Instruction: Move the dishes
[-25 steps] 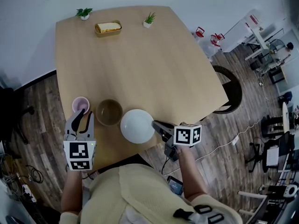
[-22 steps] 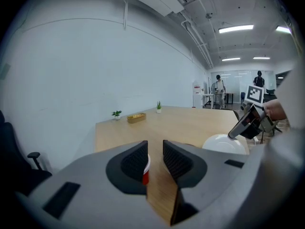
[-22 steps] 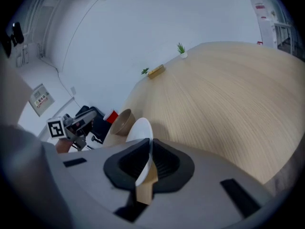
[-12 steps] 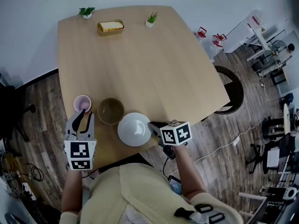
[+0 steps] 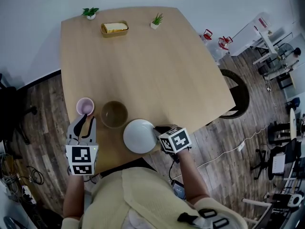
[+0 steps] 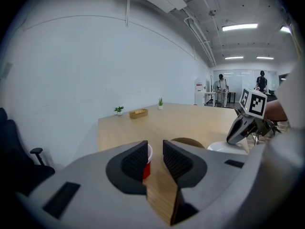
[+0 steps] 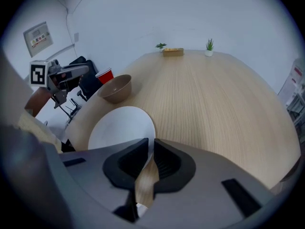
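Observation:
A white plate lies on the wooden table near its front edge. My right gripper sits at the plate's right rim. Its jaws have just been opening: the rim is between them, with a slim gap showing. A brown bowl stands just left of the plate. A red cup is left of the bowl. My left gripper is open, pointing at the cup, which stands just past its tips.
At the table's far edge stand a tan tray with something yellow in it and two small potted plants. A dark round chair is at the table's right side. The person's body is against the near edge.
The right gripper has rolled and sunk, and the plate has come down with it to the table. The left gripper and cup have stayed put.

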